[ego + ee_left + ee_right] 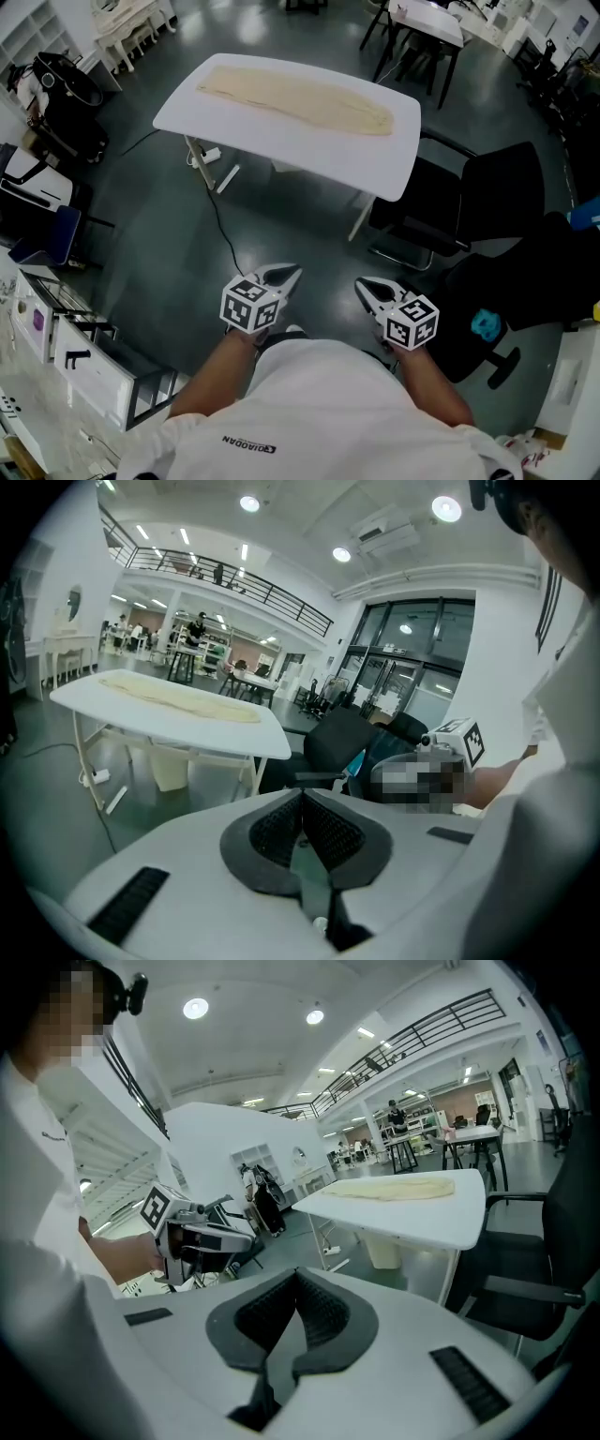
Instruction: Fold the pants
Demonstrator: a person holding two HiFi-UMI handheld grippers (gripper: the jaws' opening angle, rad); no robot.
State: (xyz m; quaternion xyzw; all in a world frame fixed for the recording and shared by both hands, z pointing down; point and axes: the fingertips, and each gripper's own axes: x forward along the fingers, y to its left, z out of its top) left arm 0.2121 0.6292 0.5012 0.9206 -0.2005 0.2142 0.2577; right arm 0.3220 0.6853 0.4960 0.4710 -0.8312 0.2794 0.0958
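Cream pants (295, 97) lie stretched out flat along a white table (366, 164) some way ahead of me; they also show in the left gripper view as pants (178, 697) and in the right gripper view as pants (398, 1188). My left gripper (289, 275) and right gripper (364, 287) are held close to my body, side by side, well short of the table. Both are shut with nothing between the jaws. The left gripper's tips (302, 794) meet, and so do the right gripper's (296, 1274).
A black office chair (478, 202) stands at the table's right end, with dark clothing and a blue item (486, 324) on another chair nearer me. A cable (223, 234) runs over the grey floor under the table. Shelves and white boxes (56, 347) line the left.
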